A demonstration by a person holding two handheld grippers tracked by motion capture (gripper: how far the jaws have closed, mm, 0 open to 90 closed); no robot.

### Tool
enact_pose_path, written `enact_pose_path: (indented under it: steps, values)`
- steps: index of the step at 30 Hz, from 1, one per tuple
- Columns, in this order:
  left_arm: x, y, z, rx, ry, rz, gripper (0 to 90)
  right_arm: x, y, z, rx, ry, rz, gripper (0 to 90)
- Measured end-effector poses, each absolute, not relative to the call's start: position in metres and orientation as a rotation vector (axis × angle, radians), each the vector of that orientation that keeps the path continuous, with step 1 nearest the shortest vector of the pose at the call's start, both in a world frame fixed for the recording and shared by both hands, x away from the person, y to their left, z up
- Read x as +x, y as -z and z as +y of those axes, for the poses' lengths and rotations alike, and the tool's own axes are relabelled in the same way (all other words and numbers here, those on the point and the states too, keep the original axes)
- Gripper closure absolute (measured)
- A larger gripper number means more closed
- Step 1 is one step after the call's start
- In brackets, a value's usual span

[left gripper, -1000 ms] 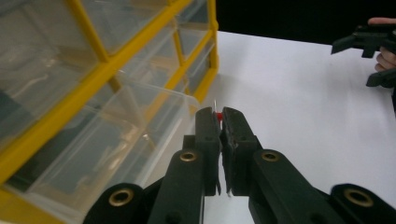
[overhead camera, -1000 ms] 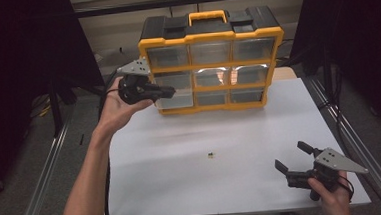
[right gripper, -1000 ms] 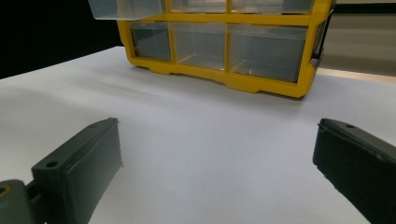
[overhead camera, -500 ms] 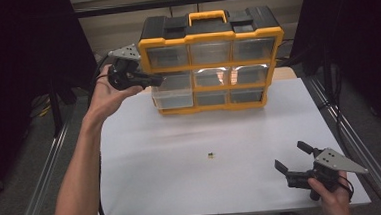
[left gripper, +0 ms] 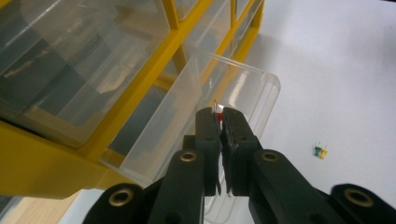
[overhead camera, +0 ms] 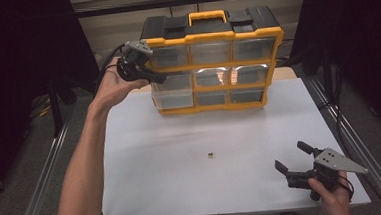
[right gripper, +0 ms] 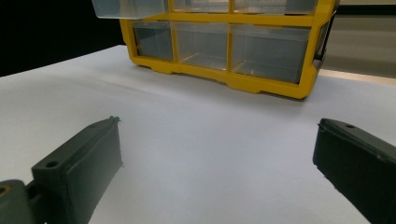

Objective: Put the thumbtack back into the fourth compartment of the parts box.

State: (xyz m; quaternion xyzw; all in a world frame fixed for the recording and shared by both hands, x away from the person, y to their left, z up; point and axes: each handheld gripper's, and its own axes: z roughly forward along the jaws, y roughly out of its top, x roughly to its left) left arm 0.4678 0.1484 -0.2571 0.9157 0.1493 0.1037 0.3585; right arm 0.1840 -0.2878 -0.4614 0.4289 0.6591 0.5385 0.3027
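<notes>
Left gripper view – clear drawer pulled out, red part pinched above it

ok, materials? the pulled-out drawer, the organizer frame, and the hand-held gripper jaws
Drawer: looks like clear glossy plastic; the frame shows through its walls.
Organizer frame: opaque yellow, probably moulded plastic, smooth with a slight sheen.
Left hand-held gripper jaws: matte black, likely plastic; brass-coloured inserts at the pivots.

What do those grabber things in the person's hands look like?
Each hand-held gripper is black, with two chunky flat jaws. The left hand-held gripper has brass-coloured rivets at its joints and a black cable trailing behind. A grey three-cornered plate sits on top of it, and on the right hand-held gripper too. Both forearms are bare, with no sleeves.
</notes>
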Motion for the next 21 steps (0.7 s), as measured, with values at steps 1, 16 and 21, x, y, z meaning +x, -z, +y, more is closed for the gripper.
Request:
enact_pose_path:
  steps: [1,16,21]
  values:
    - [0.47,0.257,0.147,2.379,-0.246,0.384,86.1,0.184,0.461,-0.288,1.135,-1.425,1.747,0.9]
    - [0.481,0.265,0.125,2.559,-0.234,0.369,86.1,0.184,0.461,-0.288,1.131,-1.424,1.754,0.9]
    - [0.484,0.272,0.123,2.575,-0.24,0.36,86.1,0.183,0.462,-0.288,1.128,-1.424,1.751,0.9]
